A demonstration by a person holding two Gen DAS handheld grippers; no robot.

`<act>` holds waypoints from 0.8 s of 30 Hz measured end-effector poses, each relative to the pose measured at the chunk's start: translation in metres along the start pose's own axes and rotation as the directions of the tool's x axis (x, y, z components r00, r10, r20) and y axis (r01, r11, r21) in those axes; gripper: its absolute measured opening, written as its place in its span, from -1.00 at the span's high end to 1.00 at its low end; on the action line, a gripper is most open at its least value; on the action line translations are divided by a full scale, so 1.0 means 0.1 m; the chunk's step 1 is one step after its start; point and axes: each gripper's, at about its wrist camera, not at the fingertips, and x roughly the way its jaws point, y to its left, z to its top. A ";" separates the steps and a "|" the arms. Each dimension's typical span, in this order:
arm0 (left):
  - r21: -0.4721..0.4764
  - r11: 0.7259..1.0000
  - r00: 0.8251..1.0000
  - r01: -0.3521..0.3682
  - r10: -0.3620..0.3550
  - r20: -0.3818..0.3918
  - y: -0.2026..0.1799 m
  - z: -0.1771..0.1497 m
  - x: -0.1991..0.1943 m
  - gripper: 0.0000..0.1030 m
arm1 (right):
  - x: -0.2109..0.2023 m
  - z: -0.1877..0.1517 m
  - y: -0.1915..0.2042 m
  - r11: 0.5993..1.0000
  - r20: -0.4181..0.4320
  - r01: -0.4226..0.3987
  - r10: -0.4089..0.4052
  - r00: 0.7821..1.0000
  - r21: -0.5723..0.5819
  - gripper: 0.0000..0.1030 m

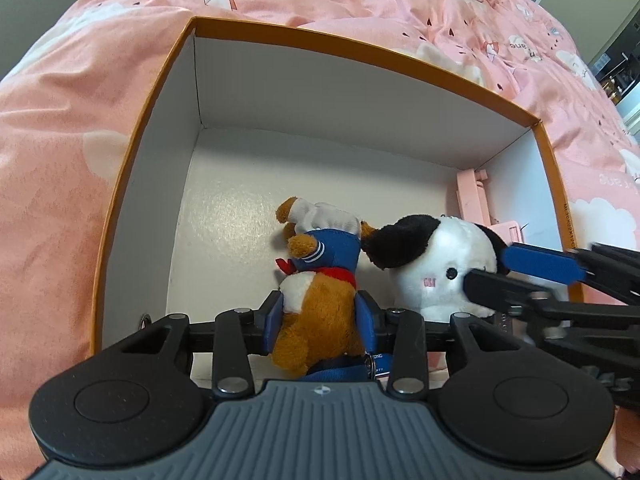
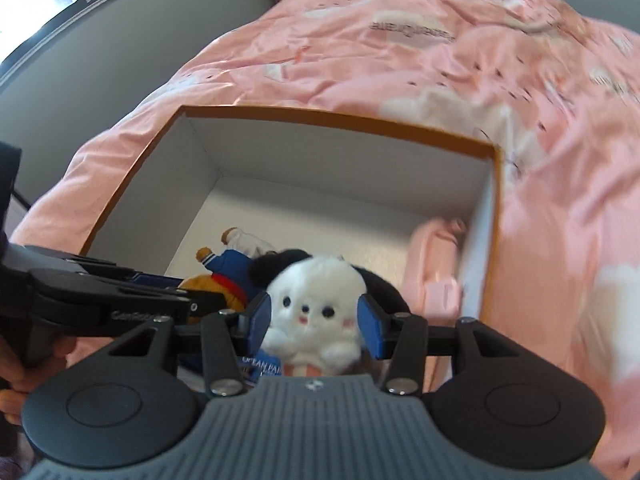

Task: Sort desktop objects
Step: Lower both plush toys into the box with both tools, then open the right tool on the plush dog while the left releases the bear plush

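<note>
An orange-rimmed cardboard box [image 1: 168, 80] with white inside lies on a pink duvet. In it is a brown plush dog [image 1: 320, 304] in a blue sailor top and red scarf. My left gripper [image 1: 320, 318] is shut on its body, a blue pad on each side. Beside it on the right sits a white plush puppy [image 1: 440, 264] with black ears. My right gripper [image 2: 314, 318] straddles the puppy's [image 2: 312, 300] head, and its jaws are opening, the pads no longer squeezing the fur. The right gripper [image 1: 486, 270] reaches in from the right.
A pink plastic object [image 1: 474, 204] leans in the box's right corner. The far half of the box floor [image 1: 240, 216] is bare. A blue printed tag [image 2: 260, 368] lies under the toys. The pink duvet [image 1: 60, 160] surrounds the box. A hand [image 2: 16, 376] holds the left gripper.
</note>
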 end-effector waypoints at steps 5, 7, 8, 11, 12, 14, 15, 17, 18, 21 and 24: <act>-0.017 0.998 0.998 0.065 -0.065 0.001 0.08 0.01 -0.05 0.12 | 0.25 0.01 0.04 0.995 -0.043 0.061 -0.065 0.997 -0.082 0.04; -0.041 0.994 0.995 0.103 -0.103 0.004 0.14 0.03 -0.09 0.12 | 0.31 0.02 0.00 0.995 -0.046 0.075 -0.078 0.996 -0.071 0.04; -0.047 0.992 0.993 0.114 -0.114 0.008 0.16 0.04 -0.10 0.12 | 0.33 0.03 -0.03 0.995 -0.050 0.076 -0.079 0.996 -0.058 0.04; -0.054 0.991 0.992 0.122 -0.121 0.027 0.19 0.09 -0.13 0.07 | 0.39 0.07 -0.12 0.997 -0.060 0.068 -0.070 0.996 -0.022 0.04; -0.059 0.991 0.993 0.120 -0.119 0.027 0.20 0.10 -0.12 0.07 | 0.41 0.08 -0.13 0.998 -0.060 0.066 -0.066 0.996 -0.007 0.04; -0.071 0.989 0.991 0.131 -0.130 0.020 0.20 0.11 -0.08 -0.01 | 0.42 0.08 -0.13 0.998 -0.061 0.060 -0.060 0.996 -0.002 0.01; -0.081 0.986 0.989 0.145 -0.144 0.013 0.20 0.12 -0.04 -0.02 | 0.41 0.07 -0.12 0.998 -0.061 0.058 -0.058 0.996 -0.012 0.01; -0.103 0.980 0.985 0.172 -0.173 0.003 0.21 0.12 0.03 -0.13 | 0.37 0.05 -0.11 0.998 -0.059 0.053 -0.054 0.997 -0.021 0.01; -0.116 0.976 0.983 0.182 -0.183 0.000 0.21 0.12 0.06 -0.14 | 0.36 0.04 -0.12 0.999 -0.059 0.049 -0.049 0.997 -0.011 0.01; -0.152 0.967 0.977 0.205 -0.211 -0.018 0.18 0.13 0.18 -0.14 | 0.33 0.01 -0.16 1.000 -0.066 0.026 -0.026 0.997 0.005 0.01; -0.112 0.973 0.979 0.200 -0.203 -0.016 0.11 0.12 0.21 -0.02 | 0.32 -0.02 -0.19 1.000 -0.074 0.008 -0.007 0.997 0.011 0.04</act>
